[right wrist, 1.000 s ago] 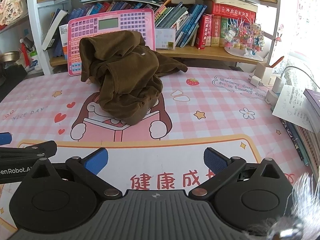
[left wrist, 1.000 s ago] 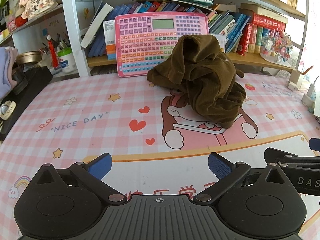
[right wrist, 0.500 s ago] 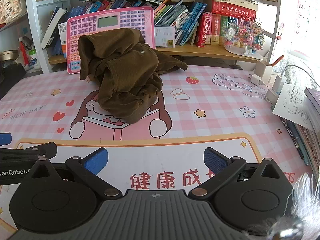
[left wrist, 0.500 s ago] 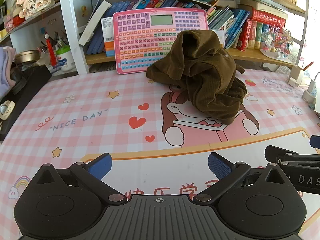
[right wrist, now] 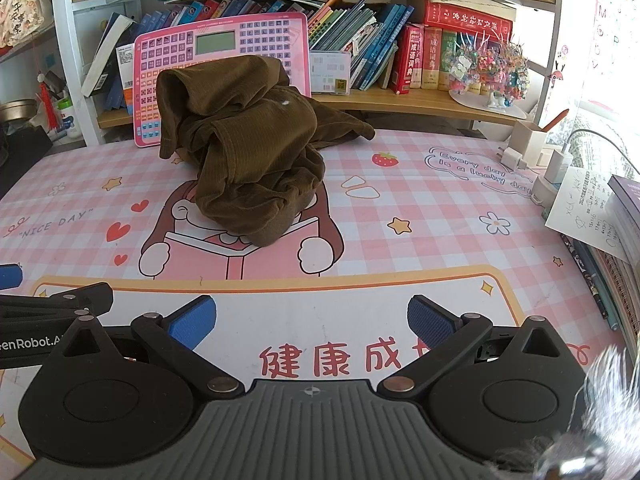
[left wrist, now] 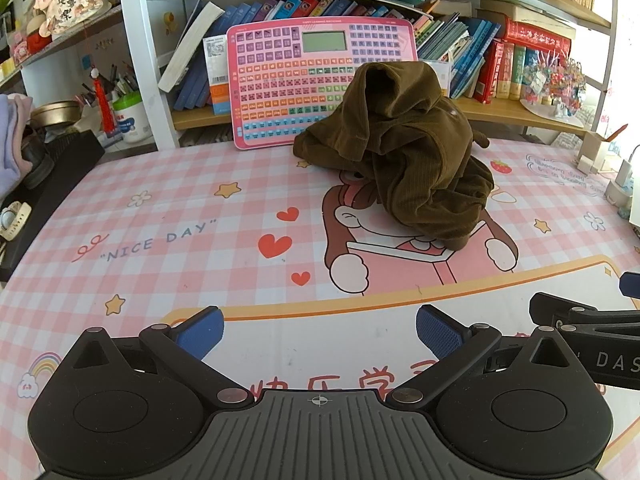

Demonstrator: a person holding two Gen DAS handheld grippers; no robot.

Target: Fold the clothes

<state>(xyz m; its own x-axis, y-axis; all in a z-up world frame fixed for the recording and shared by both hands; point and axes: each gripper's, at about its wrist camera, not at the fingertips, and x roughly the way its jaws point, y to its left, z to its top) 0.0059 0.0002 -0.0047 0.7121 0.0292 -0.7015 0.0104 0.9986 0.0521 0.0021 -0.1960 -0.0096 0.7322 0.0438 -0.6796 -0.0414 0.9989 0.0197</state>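
A brown corduroy garment (left wrist: 404,160) lies crumpled in a heap at the back middle of the pink checked table mat (left wrist: 192,216); it also shows in the right wrist view (right wrist: 248,160). My left gripper (left wrist: 318,330) is open and empty, low over the mat's front, well short of the garment. My right gripper (right wrist: 310,322) is open and empty too, beside the left one. The right gripper's side shows at the right edge of the left wrist view (left wrist: 580,316). The left gripper's side shows at the left edge of the right wrist view (right wrist: 52,308).
A pink toy keyboard (left wrist: 316,80) leans on the bookshelf (left wrist: 520,108) right behind the garment. Books fill the shelf. A black object (left wrist: 48,176) sits at the left edge. Chargers and a white box (right wrist: 536,148), papers and notebooks (right wrist: 600,216) line the right edge.
Both views have shifted slightly, so the garment sits a little lower and nearer in frame. Both grippers stay open; the garment has not moved.
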